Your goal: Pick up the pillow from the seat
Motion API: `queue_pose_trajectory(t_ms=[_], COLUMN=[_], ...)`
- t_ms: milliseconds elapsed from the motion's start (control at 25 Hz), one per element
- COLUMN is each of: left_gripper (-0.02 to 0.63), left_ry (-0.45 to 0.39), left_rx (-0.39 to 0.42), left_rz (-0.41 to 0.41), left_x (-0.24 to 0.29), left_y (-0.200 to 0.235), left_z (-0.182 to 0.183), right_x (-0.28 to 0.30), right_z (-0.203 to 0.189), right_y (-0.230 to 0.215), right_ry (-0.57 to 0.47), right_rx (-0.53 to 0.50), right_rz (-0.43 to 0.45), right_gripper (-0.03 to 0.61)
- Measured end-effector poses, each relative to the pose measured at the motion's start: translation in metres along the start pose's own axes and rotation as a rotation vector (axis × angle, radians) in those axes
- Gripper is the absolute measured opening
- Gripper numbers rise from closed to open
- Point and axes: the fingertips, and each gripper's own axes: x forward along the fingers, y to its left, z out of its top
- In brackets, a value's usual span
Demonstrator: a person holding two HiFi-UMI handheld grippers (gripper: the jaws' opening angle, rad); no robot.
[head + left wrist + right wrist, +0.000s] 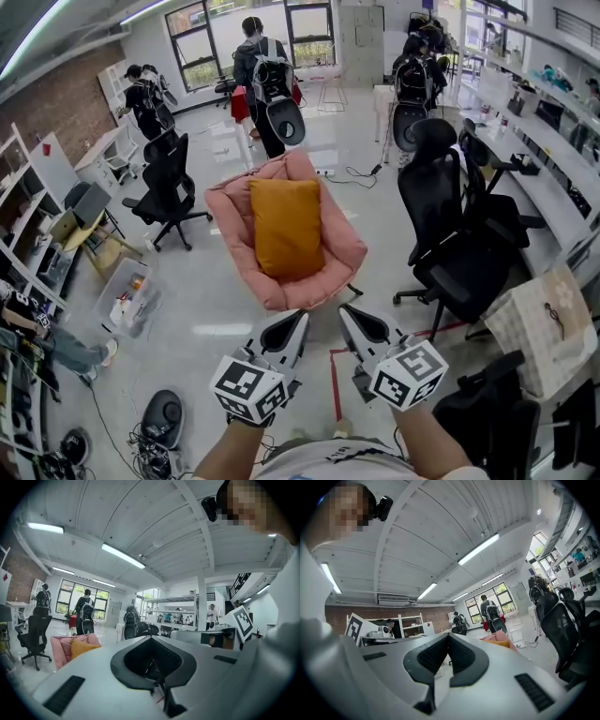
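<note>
Head view first: the pillow [286, 228] is seen lying flat in the middle of the seat [230, 211], straight ahead of both grippers and well apart from them. It's a mustard-orange rectangle, plump and smooth, with softly rounded corners. Its long side runs away from the grippers and its far end is propped up the backrest a bit. The seat is a round, padded pink thing that wraps around the pillow on all sides.

The left gripper [298, 321] and right gripper [347, 313] are held low and side by side, tips pointed toward the seat's near rim but not touching it. A marker cube [248, 386] is seen at the back of the left one, and another cube [409, 373] on the right one.

In the left gripper view, the left gripper [151, 638] is shown with its jaws pressed together at the tips and nothing pinched between them. The pillow [83, 647] is spotted off to the left of the jaws, tucked in the pink seat [60, 648]. Same deal in the right gripper view: the right gripper [449, 635] is closed tip to tip and empty. A sliver of orange pillow [509, 644] is visible just right of the jaws, against the seat [496, 637].

A black office chair [441, 216] is parked off to the right of the right gripper.
</note>
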Motion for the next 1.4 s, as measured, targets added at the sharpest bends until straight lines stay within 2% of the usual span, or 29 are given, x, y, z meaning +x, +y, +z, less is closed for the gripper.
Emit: queue_pose_trajectory(t_ms=[360,640,1040,1400], left_gripper=[0.009,0.009,0.009,0.009], left_ry=[0.011,0.017,0.011,0.052], left_rx=[0.013,-0.003,-0.029,-0.029], left_rz=[0.005,0.010,0.021,-0.004], left_x=[0.035,0.058,0.102,0.161], left_y=[-0.009,0.005,0.079,0.181], left_z=[-0.004,-0.009,-0.013,-0.011], right_x=[-0.008,0.006,0.079,0.186], right_z=[0.007,0.005,-0.005,-0.009], right_y=[-0.039,-0.062,-0.101,-0.149], right_ry=[-0.012,0.005,0.036,0.057], right_rx=[0.022,0.032,0.033,0.060], right_rz=[-0.017,-0.031,-0.047,-0.095], right_gripper=[0.014,0.015,0.014,0.014])
